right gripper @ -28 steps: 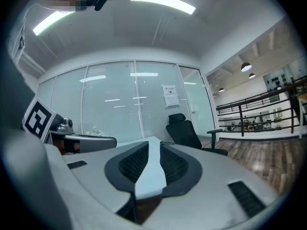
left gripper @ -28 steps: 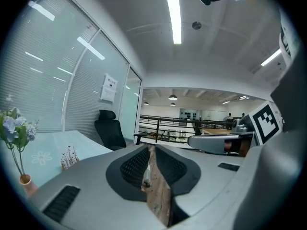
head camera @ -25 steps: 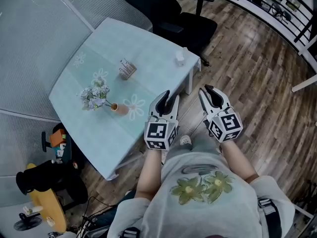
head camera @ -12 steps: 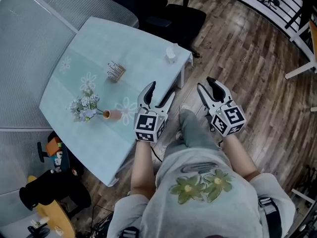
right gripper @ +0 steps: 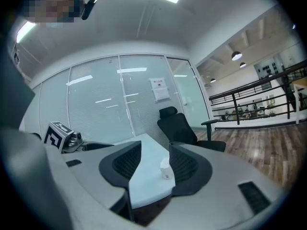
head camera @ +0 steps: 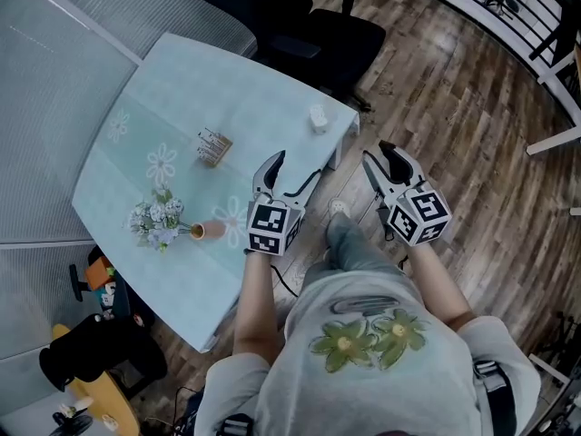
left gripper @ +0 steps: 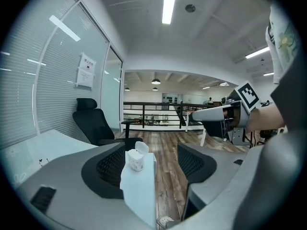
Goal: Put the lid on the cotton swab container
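The cotton swab container (head camera: 318, 117) stands on the pale blue table (head camera: 182, 89) at its corner, upper centre of the head view, just inside the edge nearest the black office chair (head camera: 309, 21). In the left gripper view the container (left gripper: 136, 160) is a small white tub with its lid (left gripper: 142, 147) tipped up and back (hinged at the rear, it seems), so the tub is not yet closed.

The left gripper (head camera: 292, 173) hangs over the table's near edge at the middle of the head view. Its jaws have just been opening and stand wide apart with nothing gripped. In its own view the tub shows in the gap between them, but far off on the tabletop and touching neither pad.

The right gripper (head camera: 379, 156) is held right of centre above the wooden floor (head camera: 472, 134), off the table. Its jaws have likewise just been opening and stand apart, holding nothing. In the right gripper view the container (right gripper: 166, 169) sits near the right pad in the picture, yet well beyond it on the table corner (right gripper: 148, 178).

Further left on the table lie a bunch of flowers (head camera: 150, 225) in a small vase (head camera: 207, 231) tipped on its side, and above them a small holder of thin sticks (head camera: 213, 146)
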`<state>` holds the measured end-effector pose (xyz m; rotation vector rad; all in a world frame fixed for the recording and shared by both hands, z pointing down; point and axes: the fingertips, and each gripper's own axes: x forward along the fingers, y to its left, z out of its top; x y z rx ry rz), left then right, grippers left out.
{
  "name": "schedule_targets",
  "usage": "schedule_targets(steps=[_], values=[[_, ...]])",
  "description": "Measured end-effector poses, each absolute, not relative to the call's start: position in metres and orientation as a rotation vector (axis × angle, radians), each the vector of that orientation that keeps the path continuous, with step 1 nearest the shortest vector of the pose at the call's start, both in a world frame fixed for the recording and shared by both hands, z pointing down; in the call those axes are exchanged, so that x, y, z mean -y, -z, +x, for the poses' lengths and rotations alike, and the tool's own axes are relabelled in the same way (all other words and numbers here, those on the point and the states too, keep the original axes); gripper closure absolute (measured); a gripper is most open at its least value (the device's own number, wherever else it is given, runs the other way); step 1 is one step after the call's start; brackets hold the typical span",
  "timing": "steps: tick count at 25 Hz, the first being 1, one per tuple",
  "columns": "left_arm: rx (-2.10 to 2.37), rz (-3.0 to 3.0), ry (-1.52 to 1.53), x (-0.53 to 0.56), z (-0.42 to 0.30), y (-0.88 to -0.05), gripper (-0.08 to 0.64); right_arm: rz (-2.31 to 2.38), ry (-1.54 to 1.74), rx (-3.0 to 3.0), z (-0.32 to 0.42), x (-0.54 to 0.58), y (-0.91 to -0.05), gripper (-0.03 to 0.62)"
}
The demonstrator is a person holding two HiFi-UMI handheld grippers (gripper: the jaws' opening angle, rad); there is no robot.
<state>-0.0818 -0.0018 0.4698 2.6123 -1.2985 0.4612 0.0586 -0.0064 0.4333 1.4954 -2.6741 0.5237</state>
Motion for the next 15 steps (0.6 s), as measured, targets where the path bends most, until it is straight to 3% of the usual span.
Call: schedule_targets(steps=[15], values=[[1.136,2.620,-0.707,0.087,-0.067,-0.533,0.218,1.334,-0.634,2.687,0.052,0.109,-0.467,0.426]])
